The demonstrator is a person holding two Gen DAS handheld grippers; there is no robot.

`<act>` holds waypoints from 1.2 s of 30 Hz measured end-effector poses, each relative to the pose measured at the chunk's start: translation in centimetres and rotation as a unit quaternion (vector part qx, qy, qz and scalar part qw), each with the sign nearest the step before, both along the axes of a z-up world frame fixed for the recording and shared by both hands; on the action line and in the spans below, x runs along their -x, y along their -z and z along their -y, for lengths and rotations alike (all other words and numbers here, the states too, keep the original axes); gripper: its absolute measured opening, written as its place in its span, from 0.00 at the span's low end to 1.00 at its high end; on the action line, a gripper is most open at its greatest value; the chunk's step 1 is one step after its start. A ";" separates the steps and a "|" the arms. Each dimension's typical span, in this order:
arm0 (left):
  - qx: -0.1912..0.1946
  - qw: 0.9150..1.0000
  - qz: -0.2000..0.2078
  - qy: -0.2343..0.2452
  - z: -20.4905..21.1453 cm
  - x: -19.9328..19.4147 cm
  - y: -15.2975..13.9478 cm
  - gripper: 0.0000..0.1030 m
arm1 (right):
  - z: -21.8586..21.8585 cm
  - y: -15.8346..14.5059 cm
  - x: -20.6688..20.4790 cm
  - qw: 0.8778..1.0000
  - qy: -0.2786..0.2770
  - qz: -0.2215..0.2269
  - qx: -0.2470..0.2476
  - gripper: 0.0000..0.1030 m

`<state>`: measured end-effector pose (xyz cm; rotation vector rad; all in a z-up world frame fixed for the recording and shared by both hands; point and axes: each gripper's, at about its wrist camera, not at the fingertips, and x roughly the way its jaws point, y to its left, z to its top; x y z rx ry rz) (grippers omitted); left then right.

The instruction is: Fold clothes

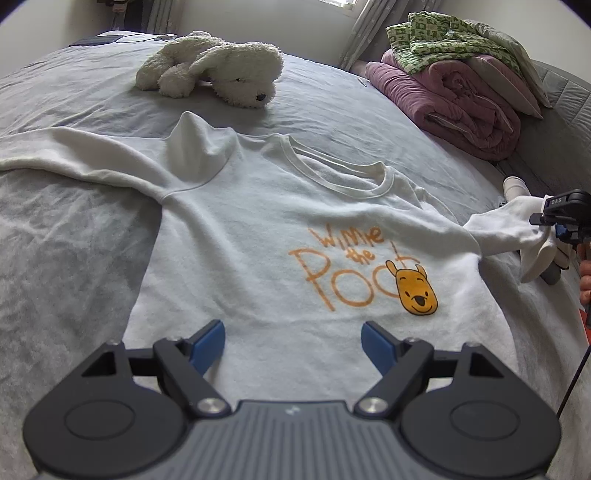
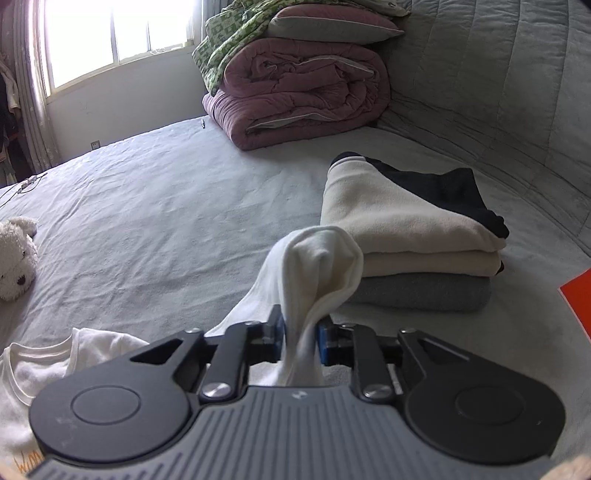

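On the left wrist view we count one white sweatshirt [image 1: 258, 229] lying face-up on the grey bed sheet [image 1: 66, 251], orange "Winnie the Pooh" print [image 1: 365, 273] toward its right side. One sleeve stretches out to the left, and one bump of fabric stands up at that shoulder. Our left gripper [image 1: 293, 341] hovers over the hem, both blue pads spread wide, nothing between them. At far right our right gripper [image 1: 557, 229] pinches the other sleeve's cuff [image 1: 532, 240], lifted off the sheet. Also there: one white plush dog [image 1: 214, 70] beyond the collar, one rolled pink duvet [image 1: 454, 103] with one green checked cloth [image 1: 443, 37] on top, curtains behind.

From the right wrist view, the right gripper's pads are clamped on the cuff [image 2: 317, 266], which bunches up ahead of the fingers. We count one stack of folded clothes [image 2: 410, 251] just past it on the sheet: three layers, cream with black on top, cream, then grey. One pillow [image 2: 332, 22] sits on the duvet. One window [image 2: 118, 33] at upper left, padded grey headboard [image 2: 498, 85] at right, one orange corner [image 2: 578, 299] at the right edge.
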<state>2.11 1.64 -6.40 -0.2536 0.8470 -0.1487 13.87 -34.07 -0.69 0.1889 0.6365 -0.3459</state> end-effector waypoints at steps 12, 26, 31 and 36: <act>-0.003 1.000 0.005 0.007 0.3 0.6 -0.3 0.80 | 0.6 0.8 6.8 0.997 -0.037 -0.025 -0.061 0.53; -0.018 1.000 0.024 -0.003 -2.4 2.8 -1.3 0.80 | -2.4 3.8 15.1 0.969 -0.138 -0.102 -0.178 0.52; -0.022 0.999 0.024 -0.024 -5.0 4.0 -1.7 0.80 | -3.8 3.5 18.0 0.960 -0.175 -0.109 -0.191 0.45; -0.017 0.999 0.018 -0.049 -9.3 6.2 -2.0 0.79 | -4.0 3.9 21.1 0.952 -0.193 -0.106 -0.213 0.43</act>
